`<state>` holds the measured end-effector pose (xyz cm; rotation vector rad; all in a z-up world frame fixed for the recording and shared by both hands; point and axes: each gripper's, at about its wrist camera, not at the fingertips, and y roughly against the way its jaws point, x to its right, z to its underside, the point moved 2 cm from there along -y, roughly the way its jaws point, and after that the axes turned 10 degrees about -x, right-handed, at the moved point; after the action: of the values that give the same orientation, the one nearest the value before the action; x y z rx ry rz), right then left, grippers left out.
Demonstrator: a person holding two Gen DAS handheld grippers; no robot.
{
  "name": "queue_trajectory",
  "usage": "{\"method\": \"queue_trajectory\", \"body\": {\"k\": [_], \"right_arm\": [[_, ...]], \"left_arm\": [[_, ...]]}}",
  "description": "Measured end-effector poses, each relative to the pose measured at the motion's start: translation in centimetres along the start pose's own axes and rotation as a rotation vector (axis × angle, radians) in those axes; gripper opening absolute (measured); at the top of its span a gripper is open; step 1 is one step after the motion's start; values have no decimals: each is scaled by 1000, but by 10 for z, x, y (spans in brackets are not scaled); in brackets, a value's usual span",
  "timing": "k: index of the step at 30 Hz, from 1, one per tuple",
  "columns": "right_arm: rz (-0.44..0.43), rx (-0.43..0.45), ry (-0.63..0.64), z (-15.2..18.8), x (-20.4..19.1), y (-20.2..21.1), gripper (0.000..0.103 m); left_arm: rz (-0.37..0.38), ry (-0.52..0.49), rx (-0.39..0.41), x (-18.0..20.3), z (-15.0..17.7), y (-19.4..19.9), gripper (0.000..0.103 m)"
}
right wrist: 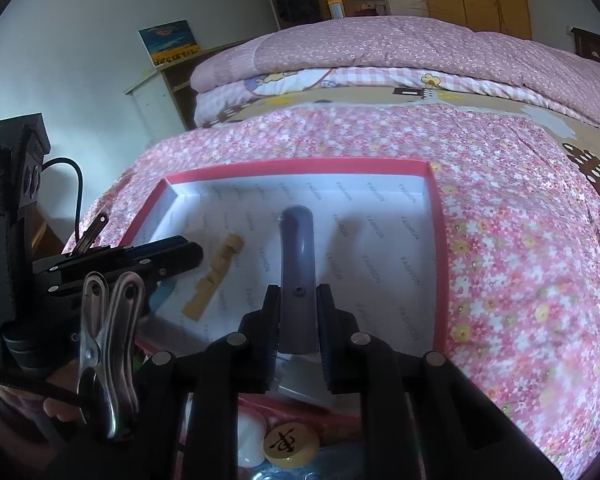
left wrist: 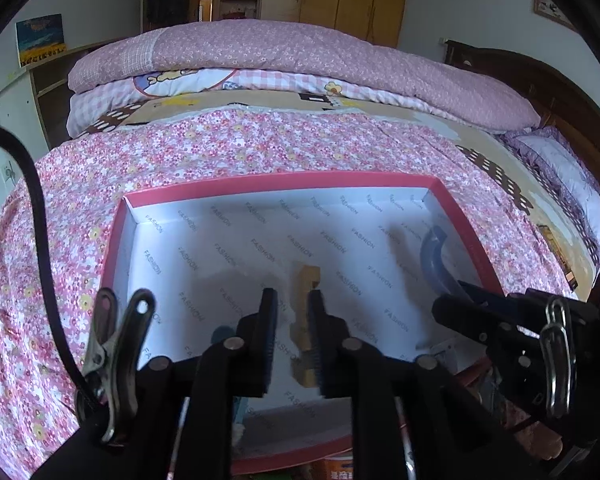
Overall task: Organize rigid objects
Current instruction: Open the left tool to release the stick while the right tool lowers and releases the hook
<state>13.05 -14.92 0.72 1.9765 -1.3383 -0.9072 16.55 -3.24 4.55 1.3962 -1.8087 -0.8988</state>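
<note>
Floral bedding carries a red-rimmed box (left wrist: 112,256). Left gripper (left wrist: 293,304) fingers stand slightly apart around a wooden block (left wrist: 306,280) — right gripper (right wrist: 298,300) fingers clamp a grey curved tube (right wrist: 298,248).

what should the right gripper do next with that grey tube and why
Probably open the jaws and let go. The right gripper is shut on the curved grey tube, whose far end already lies inside the red-rimmed box, apart from the notched wooden block that sits between the left gripper's jaws.

box (left wrist: 466,216) on bed (left wrist: 260,148), block (left wrist: 305,280) and tube (left wrist: 434,256) inside
</note>
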Motion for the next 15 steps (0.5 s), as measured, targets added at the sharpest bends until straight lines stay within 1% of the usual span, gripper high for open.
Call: {"method": "queue_trajectory", "body": {"k": [1,3,5,7,10,15], "right_arm": [[-2,1,0,0,0,0,18],[-2,1,1,1,-1,1,19],[2,7,4,2,-3,3,24],[1,16,8,2,-5,5,28],[4,29,17,3,-9,9,33],[10,41,26,7,-15,18,34]], "left_arm": [[1,3,-5,0,0,-1,25],[-5,6,-4,1,0,1,26],[-15,3,-2,0,2,3,29],[-22,4,4,0,3,7,31],[-22,5,10,-2,6,12,31],[-19,9,12,-1,13,22,31]]}}
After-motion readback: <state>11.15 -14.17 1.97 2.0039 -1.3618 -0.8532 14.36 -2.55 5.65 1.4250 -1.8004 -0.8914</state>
